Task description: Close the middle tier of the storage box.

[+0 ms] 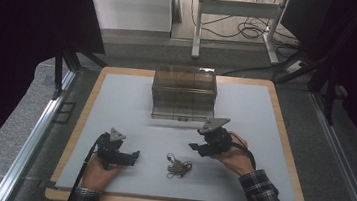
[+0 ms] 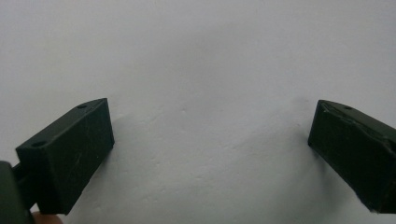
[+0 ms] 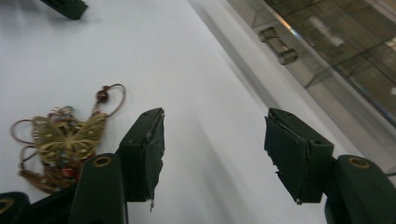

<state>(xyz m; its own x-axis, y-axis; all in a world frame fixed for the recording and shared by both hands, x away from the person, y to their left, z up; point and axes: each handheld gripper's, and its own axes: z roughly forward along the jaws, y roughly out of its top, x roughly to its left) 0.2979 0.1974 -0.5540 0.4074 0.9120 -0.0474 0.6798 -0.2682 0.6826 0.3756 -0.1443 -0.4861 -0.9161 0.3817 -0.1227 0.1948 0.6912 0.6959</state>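
Right claw (image 3: 212, 154) wide, empty, beside butterfly ornament (image 3: 65, 137) on counter (image 1: 131, 95); swing over brass wings, descend, pinch body not cord; left claw (image 2: 210, 154) wide, idle

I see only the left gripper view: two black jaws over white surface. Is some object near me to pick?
Observer: Yes. A brass butterfly ornament with cords lies on the white mat, between the left gripper and the right gripper.
Operator: Is the right gripper holding it?
Observer: No. In the right gripper view its jaws stand open over bare mat, with the ornament beside one jaw.
Operator: Anything else on the table?
Observer: A tinted clear box with compartments stands at the far side of the mat.
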